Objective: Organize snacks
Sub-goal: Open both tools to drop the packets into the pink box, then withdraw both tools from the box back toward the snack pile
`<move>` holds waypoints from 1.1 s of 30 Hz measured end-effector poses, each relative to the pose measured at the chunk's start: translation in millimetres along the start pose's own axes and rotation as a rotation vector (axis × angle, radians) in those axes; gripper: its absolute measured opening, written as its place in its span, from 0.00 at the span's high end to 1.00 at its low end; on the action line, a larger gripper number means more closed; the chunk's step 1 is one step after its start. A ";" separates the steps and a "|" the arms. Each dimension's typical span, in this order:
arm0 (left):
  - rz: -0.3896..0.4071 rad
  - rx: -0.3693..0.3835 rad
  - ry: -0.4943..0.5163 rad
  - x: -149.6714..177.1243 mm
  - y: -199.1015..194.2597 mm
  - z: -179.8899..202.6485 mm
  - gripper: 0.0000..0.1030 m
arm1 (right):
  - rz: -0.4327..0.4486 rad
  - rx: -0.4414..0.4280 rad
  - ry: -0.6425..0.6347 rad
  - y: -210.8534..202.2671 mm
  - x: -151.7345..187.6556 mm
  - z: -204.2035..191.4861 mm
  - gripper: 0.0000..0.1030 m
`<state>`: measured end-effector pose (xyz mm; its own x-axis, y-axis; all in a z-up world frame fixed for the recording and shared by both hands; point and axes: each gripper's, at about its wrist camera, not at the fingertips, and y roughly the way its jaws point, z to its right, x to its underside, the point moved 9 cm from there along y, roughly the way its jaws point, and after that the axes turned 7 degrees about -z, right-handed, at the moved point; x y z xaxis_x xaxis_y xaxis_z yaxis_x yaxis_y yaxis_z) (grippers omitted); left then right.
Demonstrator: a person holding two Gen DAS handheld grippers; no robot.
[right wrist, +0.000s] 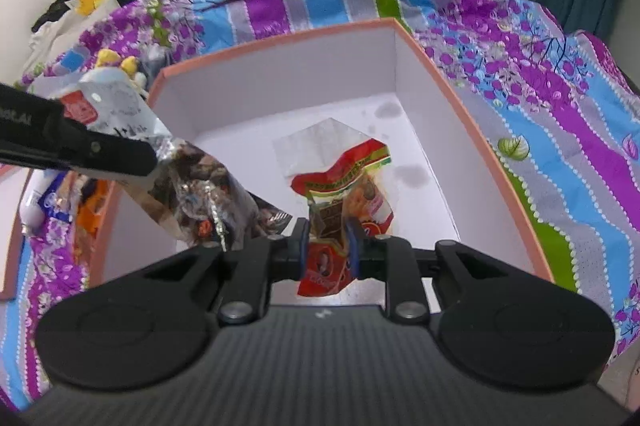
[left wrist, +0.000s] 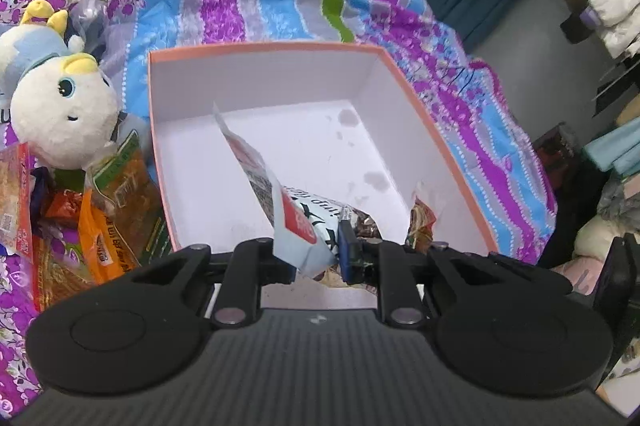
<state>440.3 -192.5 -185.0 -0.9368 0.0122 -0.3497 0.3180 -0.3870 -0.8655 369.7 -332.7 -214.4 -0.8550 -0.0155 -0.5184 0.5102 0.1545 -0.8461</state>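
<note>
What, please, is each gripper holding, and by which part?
Left gripper: pale snack bag, near one end. Right gripper: red snack packet, near its lower end.

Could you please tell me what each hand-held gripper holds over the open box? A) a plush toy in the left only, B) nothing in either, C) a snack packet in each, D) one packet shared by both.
C: the left hand-held gripper pinches a pale packet, the right hand-held gripper a red packet, over the box.

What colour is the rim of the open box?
Salmon pink rim, white inside; the right wrist view shows it best.
</note>
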 end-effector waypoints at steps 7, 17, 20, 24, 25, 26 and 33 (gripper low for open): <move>0.048 -0.096 0.017 -1.0 2.1 -7.7 0.61 | 0.002 -0.027 0.052 6.8 6.7 6.4 0.53; 0.176 -0.108 -0.007 5.5 -56.4 -16.5 0.47 | 0.111 -0.028 0.031 -31.7 -9.2 -6.1 0.27; 0.222 -0.108 0.012 12.5 -80.7 -13.0 0.47 | 0.159 -0.039 0.029 -51.6 -13.3 -13.8 0.27; 0.281 -0.103 0.027 26.4 -112.8 -11.2 0.47 | 0.224 -0.053 0.005 -79.3 -13.7 -29.4 0.27; 0.289 -0.104 0.035 30.1 -118.5 -10.7 0.47 | 0.246 -0.054 0.001 -87.2 -11.6 -33.0 0.27; 0.302 -0.102 0.049 34.1 -125.2 -10.0 0.47 | 0.257 -0.056 0.000 -93.2 -9.3 -35.6 0.27; 0.363 -0.087 0.045 67.1 -152.1 -15.7 0.47 | 0.369 -0.066 -0.015 -135.9 16.5 -54.5 0.27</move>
<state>331.4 -118.4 -82.5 -0.7543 -0.0700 -0.6527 0.6409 -0.2941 -0.7091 281.2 -300.2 -101.3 -0.6128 0.0387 -0.7893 0.7764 0.2156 -0.5922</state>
